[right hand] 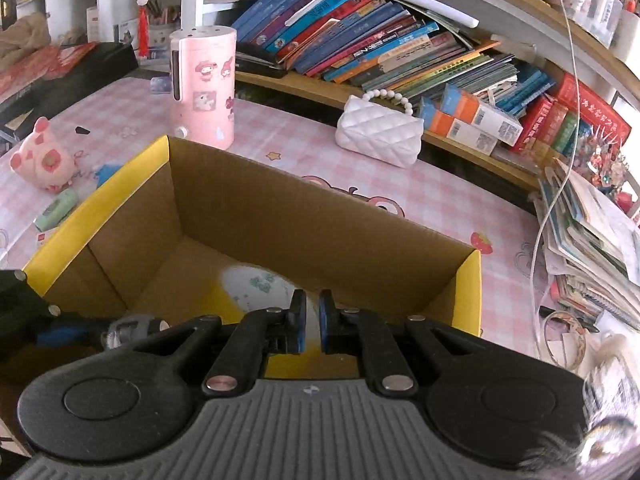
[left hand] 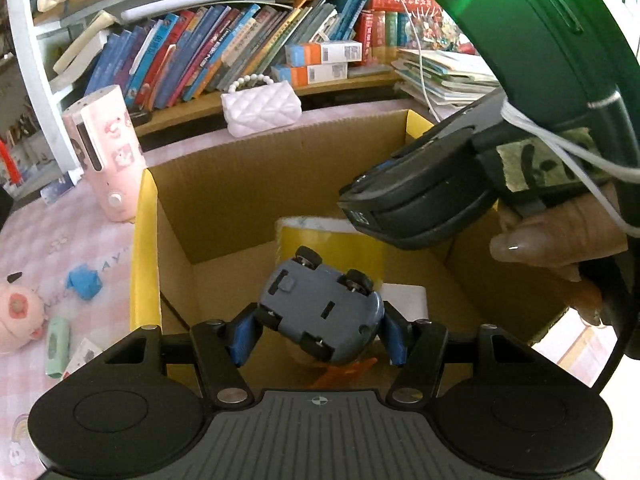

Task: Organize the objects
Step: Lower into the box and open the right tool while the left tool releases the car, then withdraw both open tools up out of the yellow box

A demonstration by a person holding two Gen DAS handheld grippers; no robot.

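Note:
My left gripper (left hand: 318, 330) is shut on a grey-blue toy car (left hand: 318, 310), held underside up over the open cardboard box (left hand: 280, 168) with yellow flaps. A yellow and white packet (left hand: 332, 240) lies on the box floor below the car. My right gripper (right hand: 310, 322) hovers over the same box (right hand: 304, 216), its blue pads nearly together with nothing between them. The car's end (right hand: 132, 330) and the left gripper show at the lower left of the right wrist view. The right gripper's body (left hand: 420, 200) shows at the right of the left wrist view.
On the pink checked table stand a pink cylinder device (right hand: 204, 88), a white quilted handbag (right hand: 380, 132), a pink plush pig (right hand: 42, 160), a green tube (right hand: 56, 210) and a blue scrap (left hand: 84, 282). A bookshelf (right hand: 380, 48) runs behind; stacked papers (right hand: 592, 232) lie right.

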